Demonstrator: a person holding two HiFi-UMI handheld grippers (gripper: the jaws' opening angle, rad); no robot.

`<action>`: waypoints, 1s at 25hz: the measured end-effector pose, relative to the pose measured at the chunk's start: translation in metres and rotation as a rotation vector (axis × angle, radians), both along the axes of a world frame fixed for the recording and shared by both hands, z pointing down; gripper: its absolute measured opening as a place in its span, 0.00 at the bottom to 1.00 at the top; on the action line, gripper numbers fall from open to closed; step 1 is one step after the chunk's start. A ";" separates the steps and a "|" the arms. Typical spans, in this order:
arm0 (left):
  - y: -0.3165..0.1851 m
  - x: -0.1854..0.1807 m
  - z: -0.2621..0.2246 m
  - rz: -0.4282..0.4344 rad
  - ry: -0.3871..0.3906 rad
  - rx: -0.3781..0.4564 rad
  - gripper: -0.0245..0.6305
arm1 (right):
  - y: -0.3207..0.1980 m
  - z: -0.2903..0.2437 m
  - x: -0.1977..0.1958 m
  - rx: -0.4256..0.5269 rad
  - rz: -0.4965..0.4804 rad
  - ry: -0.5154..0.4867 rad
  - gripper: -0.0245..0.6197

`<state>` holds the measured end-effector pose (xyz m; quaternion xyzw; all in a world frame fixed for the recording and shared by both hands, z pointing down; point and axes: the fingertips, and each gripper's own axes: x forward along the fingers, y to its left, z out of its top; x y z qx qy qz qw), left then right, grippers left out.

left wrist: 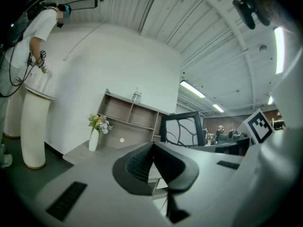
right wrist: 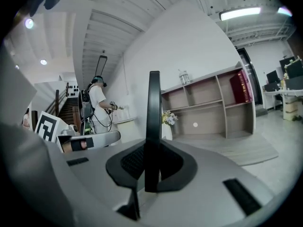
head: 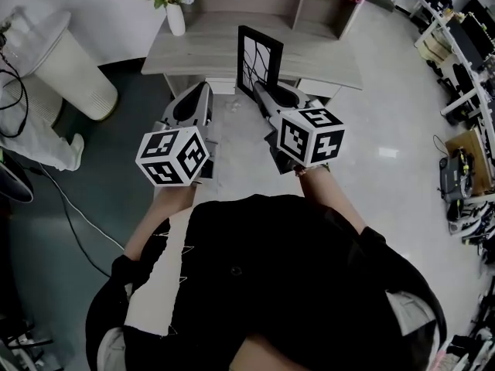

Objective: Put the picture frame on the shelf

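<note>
Open-plan office or lab floor with one furnished corner.

Rows of work desks (head: 464, 37) with dark monitors along the right edge; glossy pale floor (head: 387, 114); ribbed white ceiling (left wrist: 156, 13) with strip lights (right wrist: 239, 13); loose cables (head: 73, 211) trailing over a dark mat (head: 39, 246). In the corner, a pale wooden desk (head: 193, 52) with a cubby shelf unit (right wrist: 208, 103) and a vase of flowers (head: 175, 10). Staircase (right wrist: 71, 109) behind, and a person (right wrist: 97, 103) in white with strapped-on gear.

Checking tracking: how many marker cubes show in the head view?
2: one marker cube on the left tongs, another on the right tongs holding the picture frame. None hidden.
</note>
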<state>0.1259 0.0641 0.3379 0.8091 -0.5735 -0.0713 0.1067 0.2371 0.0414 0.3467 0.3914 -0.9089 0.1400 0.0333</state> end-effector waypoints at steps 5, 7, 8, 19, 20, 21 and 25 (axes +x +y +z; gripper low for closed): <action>-0.007 -0.004 0.005 0.002 -0.001 -0.016 0.06 | -0.009 0.001 -0.003 -0.012 0.002 -0.015 0.10; -0.013 -0.009 0.006 0.000 0.001 -0.017 0.06 | -0.015 0.002 -0.009 -0.011 -0.004 -0.012 0.10; -0.016 -0.010 0.006 0.000 0.001 -0.017 0.06 | -0.017 0.003 -0.011 -0.011 -0.006 -0.008 0.10; -0.036 -0.028 0.008 -0.009 -0.009 -0.015 0.06 | -0.040 0.013 -0.032 -0.030 -0.028 -0.005 0.10; -0.039 -0.031 0.010 -0.007 -0.005 -0.016 0.06 | -0.044 0.016 -0.035 -0.040 -0.029 -0.005 0.10; -0.042 -0.034 0.012 -0.006 0.001 -0.015 0.06 | -0.048 0.020 -0.038 -0.051 -0.030 -0.004 0.10; -0.065 -0.053 0.024 -0.016 0.019 -0.036 0.06 | -0.073 0.032 -0.054 -0.097 -0.021 -0.001 0.10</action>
